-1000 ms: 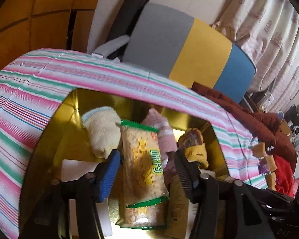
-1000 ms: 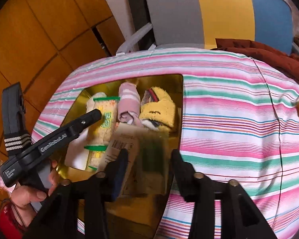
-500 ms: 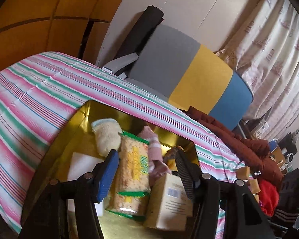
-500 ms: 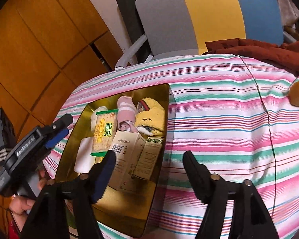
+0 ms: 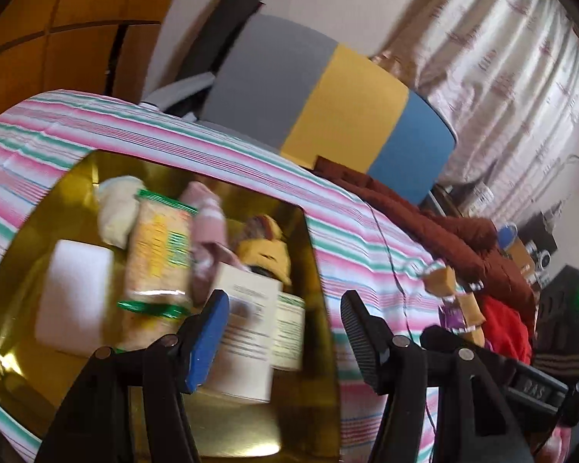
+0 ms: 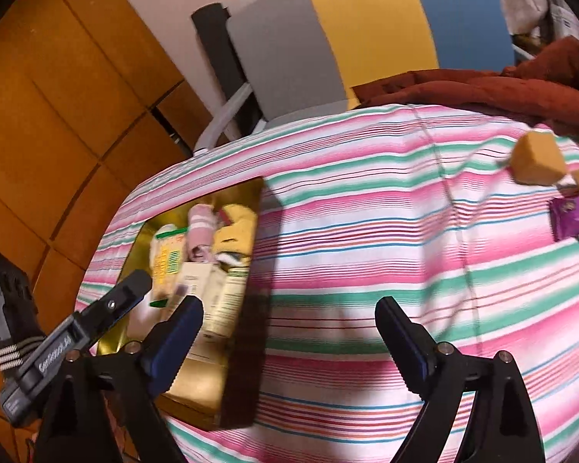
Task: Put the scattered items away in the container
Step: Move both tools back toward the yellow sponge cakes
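Now left gripper (image 5: pixel 281 320) hangs over the gold tray (image 5: pixel 27 227), jaws apart, empty (boxes (image 5: pixel 251 308) below). Right gripper (image 6: pixel 289 328) over striped cloth (image 6: pixel 366 231), wide open, empty.

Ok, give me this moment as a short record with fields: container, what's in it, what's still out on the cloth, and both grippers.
container: gold tray on striped tablecloth
inside: cracker packet, pink sock, yellow sock, white box, white sponge
still out: tan blocks and purple packet, far right on the cloth
left gripper: open, empty, above the tray
right gripper: open, empty, above the cloth beside the tray
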A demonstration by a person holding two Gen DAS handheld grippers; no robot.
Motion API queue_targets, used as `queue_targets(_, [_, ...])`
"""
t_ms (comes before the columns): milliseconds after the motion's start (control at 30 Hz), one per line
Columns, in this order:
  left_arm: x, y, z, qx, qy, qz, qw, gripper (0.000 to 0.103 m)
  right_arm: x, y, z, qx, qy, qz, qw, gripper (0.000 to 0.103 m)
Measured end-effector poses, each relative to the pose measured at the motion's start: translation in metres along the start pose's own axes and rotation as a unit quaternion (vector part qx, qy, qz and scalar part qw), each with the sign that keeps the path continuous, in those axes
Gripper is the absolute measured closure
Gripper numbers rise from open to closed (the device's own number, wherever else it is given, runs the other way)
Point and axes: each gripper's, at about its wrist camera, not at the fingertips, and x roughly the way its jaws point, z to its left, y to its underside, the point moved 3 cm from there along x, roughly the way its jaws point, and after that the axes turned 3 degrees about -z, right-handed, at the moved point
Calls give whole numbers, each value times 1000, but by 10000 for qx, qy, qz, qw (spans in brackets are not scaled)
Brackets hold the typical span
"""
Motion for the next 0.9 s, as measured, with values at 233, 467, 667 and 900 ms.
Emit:
queue_targets(233, [12,17,-47,562,176,254,9979,42,-21,-3,-50,291,402,-108,9987,11])
queue_targets(467, [27,40,-85,913,424,601,9931,42,-47,0,-113,723,803,-214,9939,7])
queue_targets(667, [39,59,-113,1150,583,891,9877,42,-74,4,-163,1082,1318,-362,9847,7])
queue_targets(900, [48,79,-129,1333,659,1145,9822,42,-111,7,-241,2133,2295,-512,9483,1])
